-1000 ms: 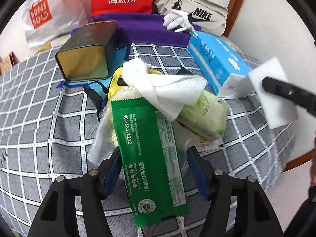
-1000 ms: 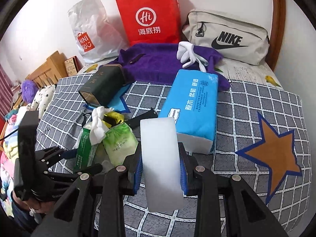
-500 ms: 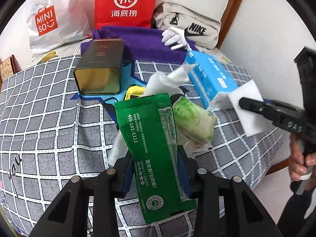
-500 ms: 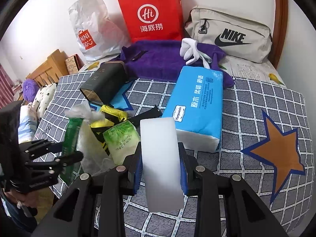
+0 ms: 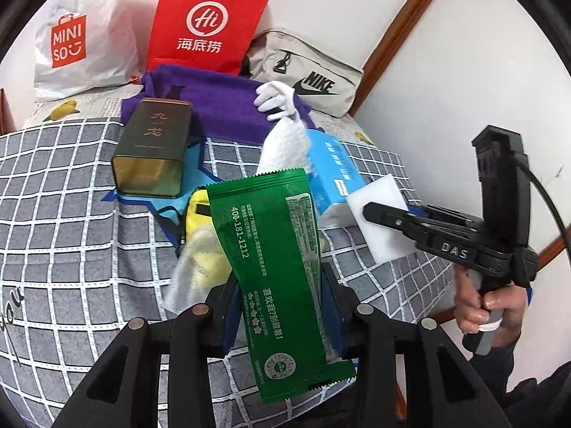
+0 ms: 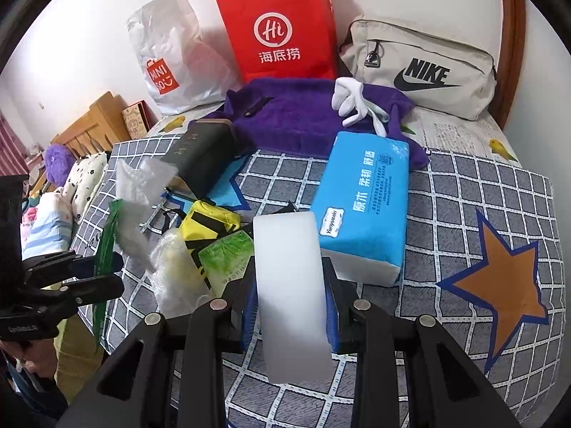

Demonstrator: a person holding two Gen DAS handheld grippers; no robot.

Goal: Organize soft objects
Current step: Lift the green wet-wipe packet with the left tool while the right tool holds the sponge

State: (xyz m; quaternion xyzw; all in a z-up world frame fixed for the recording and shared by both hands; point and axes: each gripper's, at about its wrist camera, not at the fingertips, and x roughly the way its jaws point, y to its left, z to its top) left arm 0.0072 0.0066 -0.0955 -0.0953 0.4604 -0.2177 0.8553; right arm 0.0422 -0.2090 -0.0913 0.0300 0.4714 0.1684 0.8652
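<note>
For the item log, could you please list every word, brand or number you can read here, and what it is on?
"MINISO": white plastic bag
"Hi 海底捞": red paper bag
"NIKE": beige pouch
"400-181-1212": green packet
"九龙": dark tin
"Yunyouxin": blue tissue pack
"DAS": right gripper
Fine print: too small.

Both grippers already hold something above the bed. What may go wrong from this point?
1. The green packet is held only at its edges by the left gripper; the slick film might slip.
2. A white wipe hangs behind the packet and may drop.
3. The white sponge in the right gripper is close to the blue tissue pack and may bump it.
</note>
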